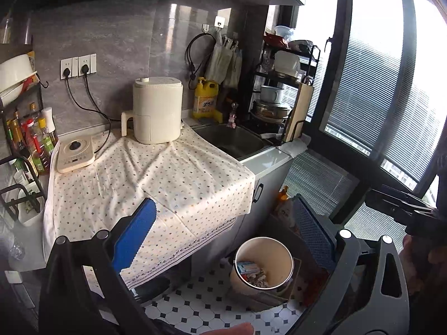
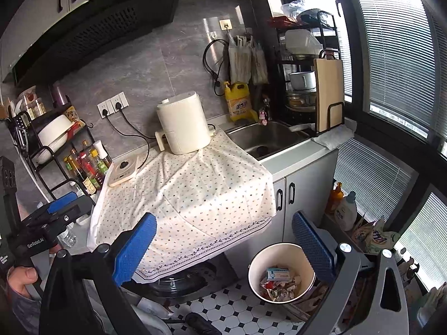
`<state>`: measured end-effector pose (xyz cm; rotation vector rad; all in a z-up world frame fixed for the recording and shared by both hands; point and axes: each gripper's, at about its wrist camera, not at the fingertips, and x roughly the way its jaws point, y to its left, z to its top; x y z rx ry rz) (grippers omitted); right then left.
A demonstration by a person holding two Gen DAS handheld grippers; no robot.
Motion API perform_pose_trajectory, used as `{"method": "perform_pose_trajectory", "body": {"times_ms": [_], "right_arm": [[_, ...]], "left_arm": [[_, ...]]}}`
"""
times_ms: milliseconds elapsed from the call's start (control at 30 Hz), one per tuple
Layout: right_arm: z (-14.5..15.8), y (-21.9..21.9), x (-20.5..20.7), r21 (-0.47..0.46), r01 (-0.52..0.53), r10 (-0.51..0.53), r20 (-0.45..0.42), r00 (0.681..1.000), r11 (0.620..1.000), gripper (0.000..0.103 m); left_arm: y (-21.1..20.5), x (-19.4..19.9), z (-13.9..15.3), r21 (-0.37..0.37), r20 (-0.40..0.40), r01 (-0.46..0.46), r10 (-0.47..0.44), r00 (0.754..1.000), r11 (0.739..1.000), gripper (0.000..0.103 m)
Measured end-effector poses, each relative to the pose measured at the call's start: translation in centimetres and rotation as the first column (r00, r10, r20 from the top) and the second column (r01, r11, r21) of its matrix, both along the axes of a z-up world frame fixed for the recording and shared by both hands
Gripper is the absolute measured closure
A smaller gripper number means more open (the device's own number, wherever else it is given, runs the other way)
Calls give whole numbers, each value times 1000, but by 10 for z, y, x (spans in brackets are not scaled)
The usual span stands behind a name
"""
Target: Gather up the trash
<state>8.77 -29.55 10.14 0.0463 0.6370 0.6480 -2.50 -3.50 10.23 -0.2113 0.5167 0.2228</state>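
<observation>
Trash, a heap of crumpled wrappers and a small blue-and-white carton (image 1: 249, 272), lies at the bottom of a round cream-coloured bin with a metal rim (image 1: 279, 247) standing on the black-and-white tiled floor (image 1: 201, 298) beside the counter. From the left wrist view, the left gripper (image 1: 226, 237) hangs above the floor with its 2 blue-padded fingers wide apart and nothing between them. The spotted white cloth (image 1: 156, 173) over the counter carries no loose litter that I can make out.

From the right wrist view, the right gripper (image 2: 223, 248) is likewise spread and empty, with the bin (image 2: 258, 262) just below its right finger and the trash (image 2: 278, 282) inside. The left gripper (image 2: 60, 209) shows at the left edge, held in a hand (image 2: 21, 279).

Judging by this, collecting seems largely finished, or between pieces. Next would come a search of counter and floor for leftovers, then a lowering over any piece before closing.
</observation>
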Motion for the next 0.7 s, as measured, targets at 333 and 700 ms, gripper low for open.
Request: {"method": "perform_pose_trajectory", "body": {"times_ms": [333, 700], "right_arm": [[6, 22, -11, 30, -61, 61, 15, 998, 998, 8], [6, 32, -12, 35, -80, 79, 16, 997, 996, 8]], "left_arm": [[10, -30, 14, 32, 37, -75, 74, 997, 997, 6], [10, -36, 18, 38, 49, -100, 98, 994, 994, 6]]}}
